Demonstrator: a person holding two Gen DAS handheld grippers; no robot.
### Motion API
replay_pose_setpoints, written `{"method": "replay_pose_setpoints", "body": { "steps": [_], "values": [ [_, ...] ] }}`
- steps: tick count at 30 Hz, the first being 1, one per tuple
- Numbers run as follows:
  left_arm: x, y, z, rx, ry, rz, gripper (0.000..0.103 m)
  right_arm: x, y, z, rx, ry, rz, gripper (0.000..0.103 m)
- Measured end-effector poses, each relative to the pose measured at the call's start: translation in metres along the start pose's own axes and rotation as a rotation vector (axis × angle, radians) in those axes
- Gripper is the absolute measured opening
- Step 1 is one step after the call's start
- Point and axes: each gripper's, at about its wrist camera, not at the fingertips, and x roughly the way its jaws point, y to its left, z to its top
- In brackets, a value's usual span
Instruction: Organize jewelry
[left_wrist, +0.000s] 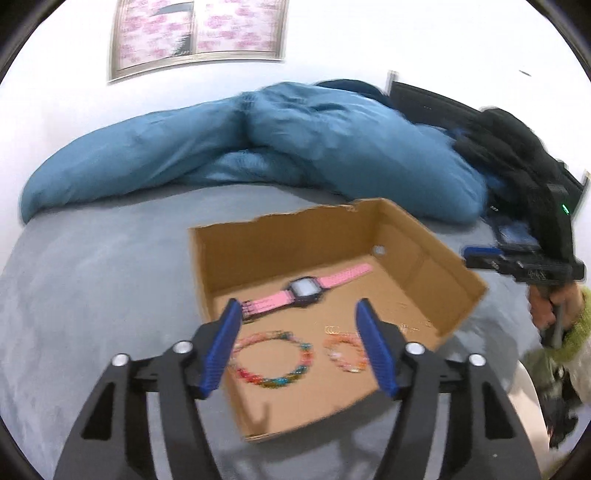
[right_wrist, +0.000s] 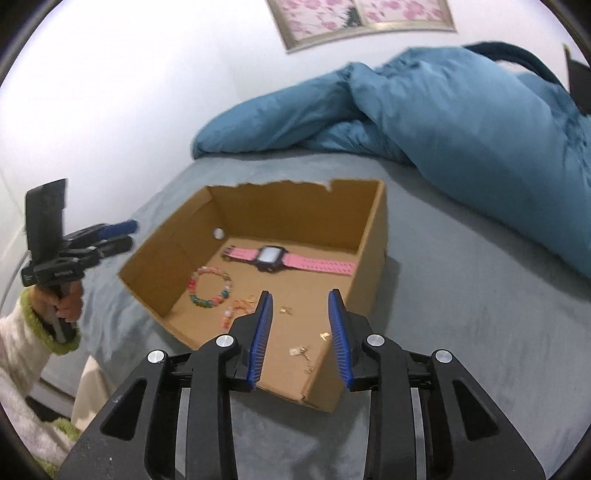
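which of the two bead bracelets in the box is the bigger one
The multicoloured bracelet, the wider loop with red, blue and green beads. The orange-pink bracelet beside it forms a smaller ring.

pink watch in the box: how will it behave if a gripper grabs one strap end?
The pink watch lies flat and open in the cardboard box, so its perforated straps are likely flexible and would droop from the dark case. The case probably outweighs the straps, so it may swing. Pushed, it should slide, not roll.
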Motion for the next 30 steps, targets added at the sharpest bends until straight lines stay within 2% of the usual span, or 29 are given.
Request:
{"method": "replay_pose_setpoints", "body": {
  "steps": [2,5,10,14,25,30],
  "values": [
    [0.007,0.02,-0.004,-0.098,0.033,0.032,0.068,0.0,-0.002,-0.002,0.04,-0.02,-0.012,0.034],
    [0.017,0.039,-0.011,-0.212,0.078,0.029,0.069,0.002,-0.007,-0.004,0.115,-0.018,-0.056,0.038],
    [0.033,0.046,-0.019,-0.304,0.126,-0.015,0.07,0.009,-0.012,-0.013,0.186,0.018,-0.063,0.038],
    [0.042,0.04,-0.023,-0.326,0.161,-0.063,0.071,0.015,-0.006,-0.017,0.177,0.052,-0.076,0.037],
    [0.044,0.025,-0.023,-0.276,0.158,0.019,0.074,0.015,-0.001,-0.017,0.269,0.052,-0.1,0.037],
    [0.042,0.028,-0.022,-0.306,0.153,0.022,0.074,0.01,0.001,-0.022,0.308,0.044,-0.097,0.037]
  ]
}}
